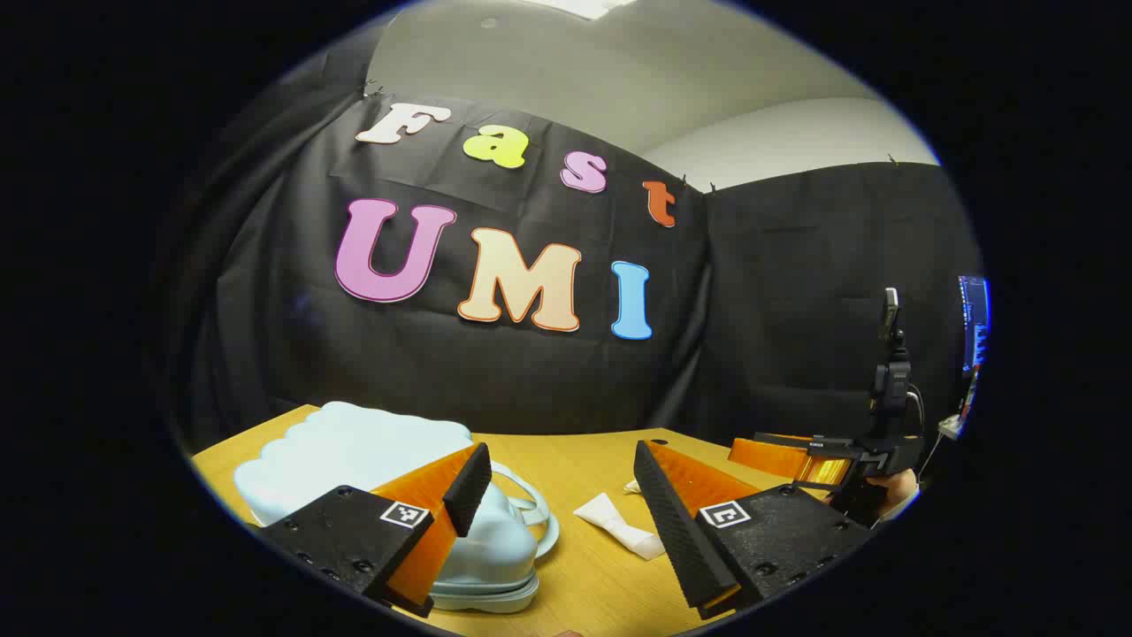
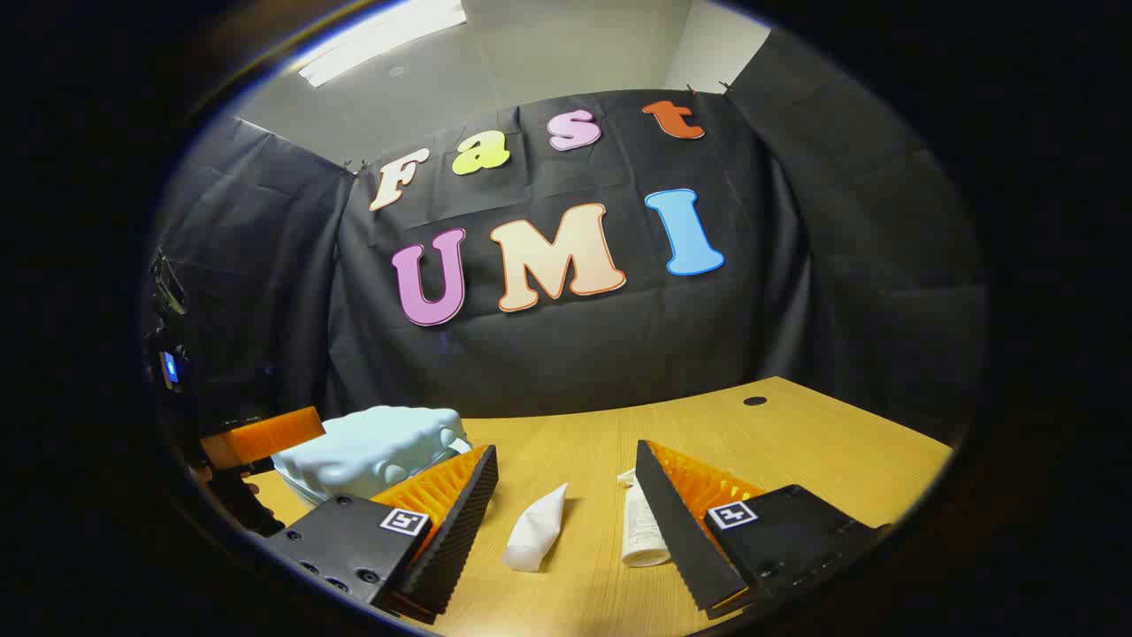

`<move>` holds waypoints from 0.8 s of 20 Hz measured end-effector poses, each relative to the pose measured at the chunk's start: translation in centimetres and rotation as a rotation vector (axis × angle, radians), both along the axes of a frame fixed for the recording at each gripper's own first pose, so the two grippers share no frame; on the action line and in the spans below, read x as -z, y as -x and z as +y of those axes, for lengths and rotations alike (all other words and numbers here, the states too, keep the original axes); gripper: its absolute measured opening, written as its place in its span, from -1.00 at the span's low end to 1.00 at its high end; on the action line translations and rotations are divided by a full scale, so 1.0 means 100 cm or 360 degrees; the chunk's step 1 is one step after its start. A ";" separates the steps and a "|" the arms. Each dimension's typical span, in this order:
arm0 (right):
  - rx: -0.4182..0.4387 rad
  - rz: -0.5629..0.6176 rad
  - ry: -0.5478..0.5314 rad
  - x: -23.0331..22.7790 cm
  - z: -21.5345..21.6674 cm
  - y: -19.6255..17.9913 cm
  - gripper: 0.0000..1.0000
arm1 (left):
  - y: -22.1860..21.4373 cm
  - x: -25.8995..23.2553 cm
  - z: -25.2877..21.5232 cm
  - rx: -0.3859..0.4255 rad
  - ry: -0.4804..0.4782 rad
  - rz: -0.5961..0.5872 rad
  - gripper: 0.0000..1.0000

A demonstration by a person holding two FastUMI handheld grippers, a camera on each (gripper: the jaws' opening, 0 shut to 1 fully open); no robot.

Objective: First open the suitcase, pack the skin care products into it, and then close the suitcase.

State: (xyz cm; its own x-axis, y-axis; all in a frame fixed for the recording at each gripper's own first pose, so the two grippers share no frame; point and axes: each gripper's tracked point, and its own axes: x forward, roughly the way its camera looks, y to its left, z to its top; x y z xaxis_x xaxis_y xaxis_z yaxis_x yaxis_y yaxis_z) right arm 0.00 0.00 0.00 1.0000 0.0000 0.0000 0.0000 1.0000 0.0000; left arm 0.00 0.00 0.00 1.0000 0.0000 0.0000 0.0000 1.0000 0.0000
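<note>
Left tongs (image 1: 562, 482) were right up front in the left gripper view, spread wide with nothing between the fingers, hanging over the wooden tabletop (image 1: 584, 460). Just behind the left-hand finger sat the suitcase (image 1: 354, 456), pale blue with a scalloped shell, lid down and shut, its handle (image 1: 531, 509) pointing toward the middle of the tabletop. What was inside could not be told. Beside the handle lay a white tube (image 1: 619, 524), flat on the wood, with a second white item (image 1: 631, 486) peeking out by the right-hand finger.

Over in the right gripper view, the right tongs (image 2: 566, 487) were wide as well, gripping nothing. Between the fingers lay the white tube (image 2: 536, 529), and touching the right-hand finger lay a second tube (image 2: 638, 529) with print too small to read. Both were out on the tabletop (image 2: 796, 433), apart from each other. That suitcase (image 2: 371, 447) sat farther back on the left, partly hidden by the left-hand finger. A small dark hole (image 2: 754, 401) marked the far tabletop.
</note>
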 end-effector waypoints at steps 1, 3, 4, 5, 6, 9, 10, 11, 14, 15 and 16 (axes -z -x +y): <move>-0.0005 0.0003 0.0005 0.001 0.001 -0.001 0.97 | 0.001 0.001 0.002 -0.0010 -0.0001 0.0008 0.90; -0.0017 0.0012 0.0018 0.004 0.004 0.000 0.97 | 0.002 0.003 0.005 -0.0030 -0.0001 0.0024 0.90; -0.0023 0.0016 0.0021 0.004 0.004 0.000 0.97 | 0.002 0.004 0.006 -0.0038 0.0000 0.0027 0.90; -0.0027 0.0025 0.0022 0.006 0.005 0.000 0.97 | 0.003 0.004 0.006 -0.0042 0.0004 0.0030 0.90; -0.0028 0.0033 0.0020 0.007 0.005 0.001 0.97 | 0.003 0.005 0.006 -0.0042 0.0010 0.0035 0.90; -0.0024 0.0047 0.0014 0.009 0.002 0.003 0.97 | 0.001 0.007 0.003 -0.0033 0.0020 0.0056 0.90; -0.0019 0.0050 0.0015 0.009 0.001 0.005 0.96 | 0.002 0.008 0.000 -0.0025 0.0020 0.0063 0.90; -0.0013 0.0052 0.0020 0.011 -0.001 0.006 0.96 | 0.002 0.008 -0.002 -0.0014 0.0020 0.0067 0.90; 0.0014 0.0066 0.0023 0.012 -0.006 0.007 0.97 | 0.002 0.007 -0.003 -0.0005 0.0018 0.0067 0.89; 0.0007 0.0067 0.0021 0.011 -0.003 0.008 0.96 | 0.001 0.007 -0.002 -0.0009 0.0015 0.0068 0.89; 0.0002 0.0067 0.0018 0.010 -0.001 0.009 0.96 | 0.002 0.007 -0.001 -0.0013 0.0013 0.0068 0.90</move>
State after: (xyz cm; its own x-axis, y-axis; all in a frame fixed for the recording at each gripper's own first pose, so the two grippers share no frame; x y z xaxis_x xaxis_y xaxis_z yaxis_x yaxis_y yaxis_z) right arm -0.89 -0.15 -1.01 0.9991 -0.0016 -0.0419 0.0012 0.9999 -0.0113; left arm -0.15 -0.09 -0.70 0.9991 0.0082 -0.0428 -0.0085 0.9999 -0.0078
